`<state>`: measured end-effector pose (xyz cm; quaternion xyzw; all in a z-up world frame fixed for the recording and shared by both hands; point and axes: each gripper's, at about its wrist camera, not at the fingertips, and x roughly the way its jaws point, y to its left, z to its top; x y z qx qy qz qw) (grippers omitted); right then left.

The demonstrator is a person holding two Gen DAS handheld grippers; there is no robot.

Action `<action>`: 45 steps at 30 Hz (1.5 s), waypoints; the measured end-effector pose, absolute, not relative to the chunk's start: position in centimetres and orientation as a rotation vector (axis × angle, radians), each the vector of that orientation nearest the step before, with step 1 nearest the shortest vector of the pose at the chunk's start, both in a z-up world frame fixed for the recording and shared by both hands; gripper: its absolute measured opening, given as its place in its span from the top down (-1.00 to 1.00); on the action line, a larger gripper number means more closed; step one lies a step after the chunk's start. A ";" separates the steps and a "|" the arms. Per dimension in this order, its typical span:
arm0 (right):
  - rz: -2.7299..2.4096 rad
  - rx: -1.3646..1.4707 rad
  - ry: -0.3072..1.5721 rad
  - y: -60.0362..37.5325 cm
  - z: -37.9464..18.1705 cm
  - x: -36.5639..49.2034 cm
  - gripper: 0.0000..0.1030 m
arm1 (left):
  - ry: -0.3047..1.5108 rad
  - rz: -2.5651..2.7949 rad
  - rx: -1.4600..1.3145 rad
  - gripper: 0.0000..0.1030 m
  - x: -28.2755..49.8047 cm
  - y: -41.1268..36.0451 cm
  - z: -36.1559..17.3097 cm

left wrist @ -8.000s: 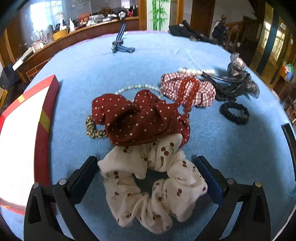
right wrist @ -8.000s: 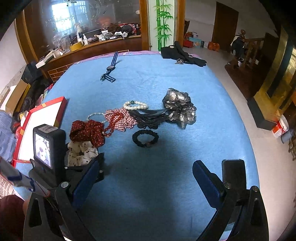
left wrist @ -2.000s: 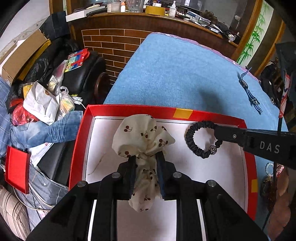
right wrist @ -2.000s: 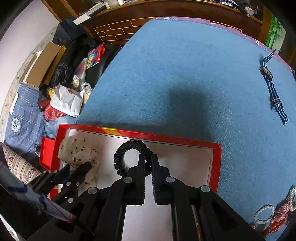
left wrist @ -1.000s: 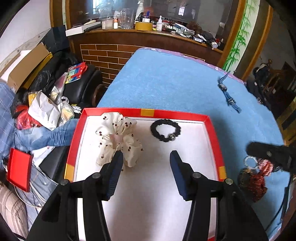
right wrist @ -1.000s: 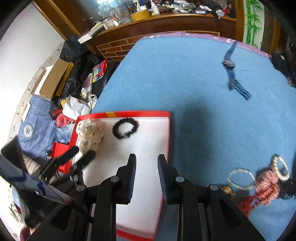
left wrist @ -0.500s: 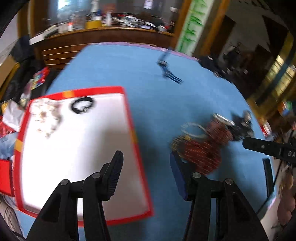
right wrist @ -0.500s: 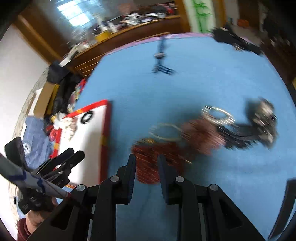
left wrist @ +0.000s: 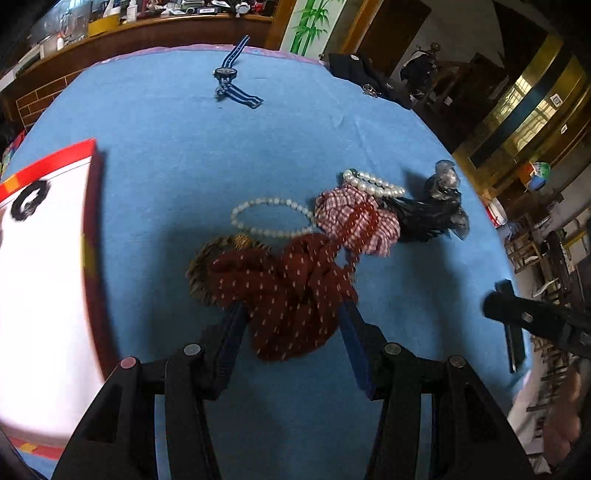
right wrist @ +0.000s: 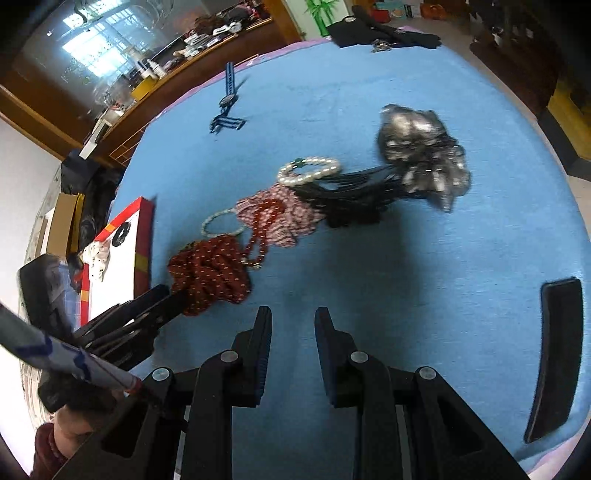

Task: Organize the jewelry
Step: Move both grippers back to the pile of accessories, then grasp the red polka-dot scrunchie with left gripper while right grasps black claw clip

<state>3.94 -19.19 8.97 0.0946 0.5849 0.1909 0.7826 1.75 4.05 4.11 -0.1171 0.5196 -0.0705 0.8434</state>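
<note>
My left gripper (left wrist: 291,314) is open, its fingers on either side of a dark red dotted scrunchie (left wrist: 284,284) on the blue cloth; this scrunchie also shows in the right wrist view (right wrist: 210,269). Beside it lie a leopard scrunchie (left wrist: 201,266), a white bead bracelet (left wrist: 271,218), a red checked scrunchie (left wrist: 354,218) with red beads, a pearl bracelet (left wrist: 373,184) and a black-and-silver hair clip (left wrist: 432,210). The red box (left wrist: 48,258) holds a black hair tie (left wrist: 27,201) and a cherry scrunchie (right wrist: 96,256). My right gripper (right wrist: 293,325) is slightly open and empty.
A blue striped watch (left wrist: 231,79) lies at the far side of the cloth. A black phone (right wrist: 556,354) lies near the right edge. Dark clothing (right wrist: 380,29) sits at the far edge. A counter with bottles stands behind.
My left gripper has swung from over the red box to the jewelry pile and now straddles the dark red scrunchie. My right gripper moved right and opened a little.
</note>
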 end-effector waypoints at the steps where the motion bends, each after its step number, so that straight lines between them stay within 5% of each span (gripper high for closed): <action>1: 0.406 0.204 1.262 -19.5 9.0 3.9 0.51 | 1.103 -0.150 -0.240 0.05 2.1 3.9 3.9; 6: 0.375 0.231 1.262 -21.9 9.0 4.4 0.51 | 1.109 -0.151 -0.215 0.66 3.0 2.3 2.9; 9: 0.365 0.250 1.256 -23.0 9.1 5.2 0.51 | 1.101 -0.153 -0.204 0.81 2.3 1.8 3.1; 27: 0.301 0.502 1.263 -28.5 8.6 15.2 0.33 | 1.047 -0.158 -0.198 0.87 -2.7 0.8 7.0; 29: 0.337 0.487 1.273 -26.8 8.7 15.0 0.11 | 1.067 -0.140 -0.249 0.78 -2.5 1.4 6.5; 33: 0.345 0.557 1.321 -25.5 7.3 14.8 0.00 | 1.051 -0.108 -0.305 0.00 -2.6 2.1 6.3; 45: 0.304 0.568 1.391 -24.6 3.3 16.4 0.00 | 1.115 -0.084 -0.340 -0.10 0.8 0.9 3.0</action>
